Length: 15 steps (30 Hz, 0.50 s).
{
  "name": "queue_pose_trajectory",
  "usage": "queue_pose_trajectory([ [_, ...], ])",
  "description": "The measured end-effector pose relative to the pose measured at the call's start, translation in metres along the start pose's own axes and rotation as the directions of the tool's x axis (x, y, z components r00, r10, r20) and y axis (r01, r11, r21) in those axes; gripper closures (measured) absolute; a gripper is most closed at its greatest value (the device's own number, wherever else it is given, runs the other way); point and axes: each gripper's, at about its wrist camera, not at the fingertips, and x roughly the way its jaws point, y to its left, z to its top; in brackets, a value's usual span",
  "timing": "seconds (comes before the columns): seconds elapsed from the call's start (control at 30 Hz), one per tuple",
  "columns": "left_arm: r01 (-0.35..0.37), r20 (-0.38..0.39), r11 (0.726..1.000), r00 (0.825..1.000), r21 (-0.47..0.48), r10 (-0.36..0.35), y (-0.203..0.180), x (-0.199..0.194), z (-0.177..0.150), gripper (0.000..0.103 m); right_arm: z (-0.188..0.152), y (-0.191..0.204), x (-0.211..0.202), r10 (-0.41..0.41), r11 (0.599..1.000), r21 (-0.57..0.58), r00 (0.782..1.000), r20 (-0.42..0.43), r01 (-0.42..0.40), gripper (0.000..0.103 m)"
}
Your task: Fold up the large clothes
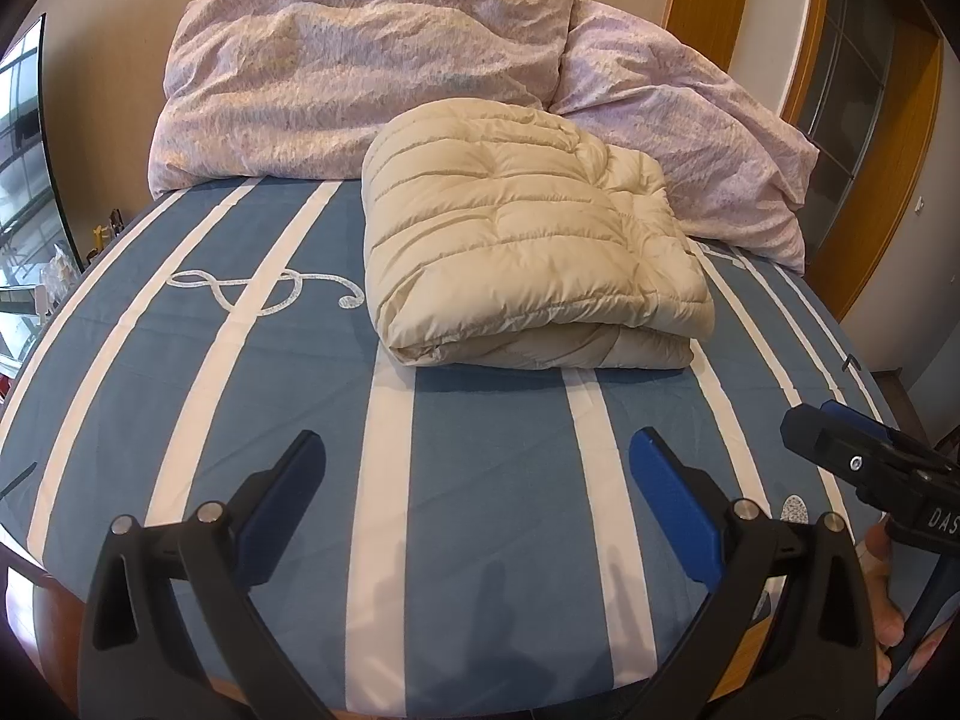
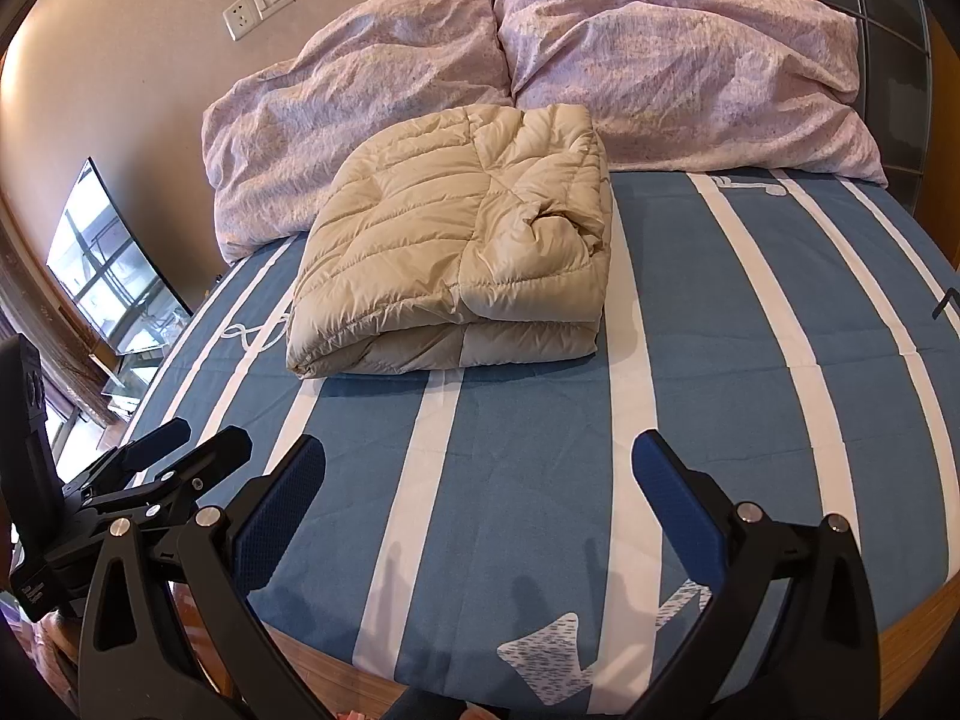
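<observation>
Garment: one cream quilted puffer jacket, folded into a thick squarish bundle, lying on the bed's far half, just in front of the pillows.
Fold state: looks already folded; layered open edges face near, a bunched tuck on its right part; judged done or close to done.
Long axis: bundle near square, slightly wider left-right; hard to call.
Direction from fingers: straight ahead and far of both grippers, apart from both, bare sheet between.
Left gripper: fingers spread wide, holding nothing, hovering over the near edge of the bed.
Right gripper: fingers spread wide, empty, over the near edge too, just right of the left one.
Nearer arm: about equal; bundle sits slightly right of centre in the left view, slightly left in the right view, so it lies between them.
Support: blue sheet with white stripes, a treble-clef print left of the bundle.
Counts: 1 jacket, 2 pink floral pillows, 2 grippers.
Surround: a wall socket and switch above the pillows; curved screen at far left.
</observation>
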Motion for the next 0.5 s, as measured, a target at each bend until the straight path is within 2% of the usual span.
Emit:
queue_pose_trajectory([
  [0.5, 0.004, -0.004, 1.0, 1.0, 0.01, -0.004, -0.0015, 0.0028, 0.0001, 0.002, 0.0005, -0.0019, 0.0003, 0.003, 1.0, 0.0, 1.0, -0.001, -0.003, 0.001],
])
